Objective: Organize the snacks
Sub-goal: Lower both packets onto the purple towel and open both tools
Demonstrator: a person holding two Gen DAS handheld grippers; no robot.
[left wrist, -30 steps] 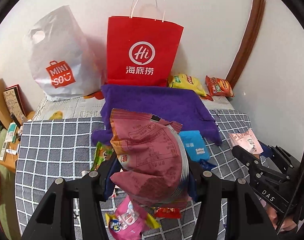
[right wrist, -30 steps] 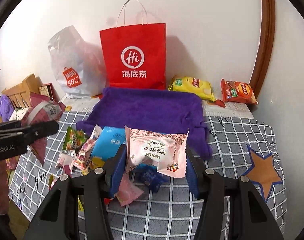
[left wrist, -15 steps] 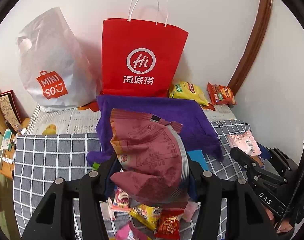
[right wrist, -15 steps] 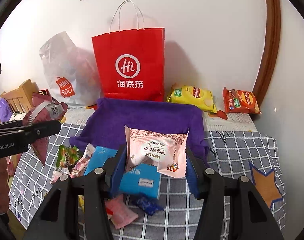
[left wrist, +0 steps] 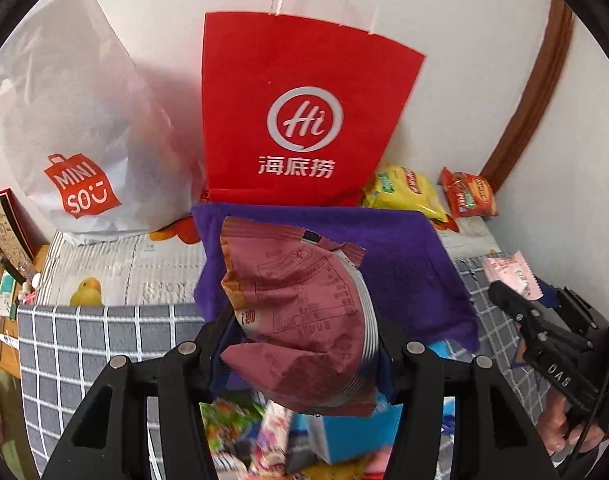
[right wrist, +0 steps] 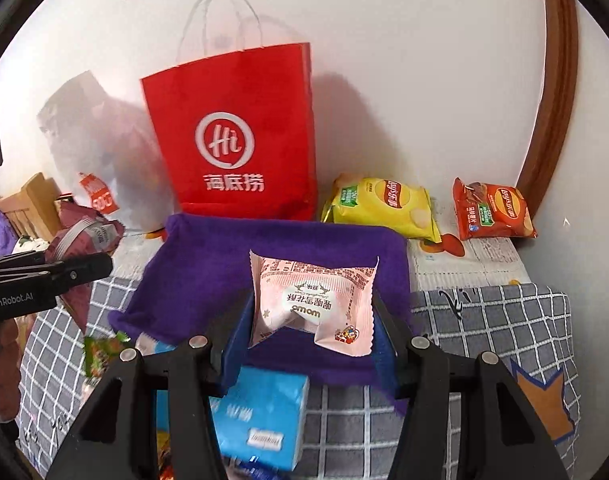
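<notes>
My left claw (left wrist: 304, 344) clamps a maroon bag (left wrist: 300, 320); right claw (right wrist: 310, 330) clamps a pink packet (right wrist: 312, 304). Both hang over the purple cloth (right wrist: 208, 272). Risk: the slick, puffy wrappers may slip out early and drop among the loose snacks (right wrist: 260, 424) below.

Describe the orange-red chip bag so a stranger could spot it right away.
Find the red paper bag standing against the wall. To its right lie two chip bags; the orange-red chip bag is the farther, nearest the brown door frame, smaller than its yellow neighbour.
</notes>
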